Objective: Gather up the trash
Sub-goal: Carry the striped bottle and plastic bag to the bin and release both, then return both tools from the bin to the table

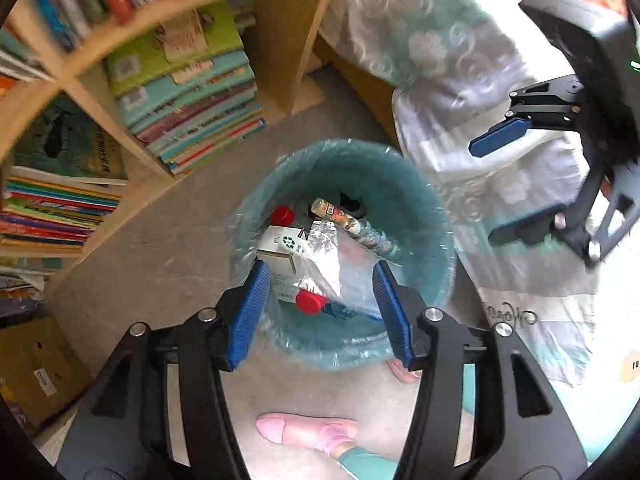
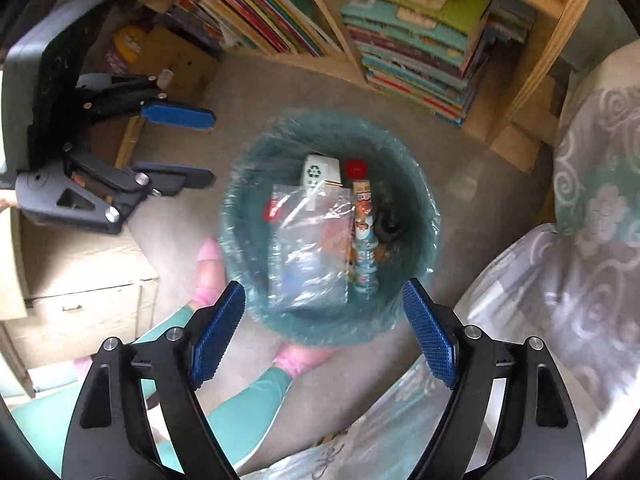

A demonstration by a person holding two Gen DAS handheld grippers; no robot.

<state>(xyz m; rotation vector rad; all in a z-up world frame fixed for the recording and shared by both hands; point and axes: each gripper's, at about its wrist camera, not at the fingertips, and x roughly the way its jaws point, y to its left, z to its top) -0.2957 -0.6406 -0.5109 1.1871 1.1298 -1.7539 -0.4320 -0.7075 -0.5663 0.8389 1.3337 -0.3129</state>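
Both claws point down over the trash bin (image 1: pixel 424 216), which stands on the floor between the bookshelf (image 1: pixel 132 144) and the bed's patterned cover (image 1: pixel 460 92).

My left claw (image 1: pixel 320 304) stands part open, nothing between its blue pads. My right claw (image 2: pixel 324 332) stands wide, also empty. No earlier view to compare, so I note only how they stand now.

Bin contents, as far as I can make out:
- a small white carton (image 2: pixel 320 172) with a recycling mark, near the far wall of the bin;
- a clear plastic bag (image 2: pixel 308 248) lying loose on top of the pile;
- a slim bottle with a printed label (image 2: pixel 364 240) lying beside the bag;
- a red cap (image 2: pixel 356 168) just past the bottle's end, and another red cap (image 1: pixel 310 301) partly under the bag;
- something dark by the bin wall, too murky to name.

Judgement: several pieces are already in. With both claws empty above the bin, the latest drop looks done. The floor around the bin shows no loose litter in either view, only my pink socks (image 1: pixel 304 432). Whether trash remains elsewhere in the room, I cannot tell from here.
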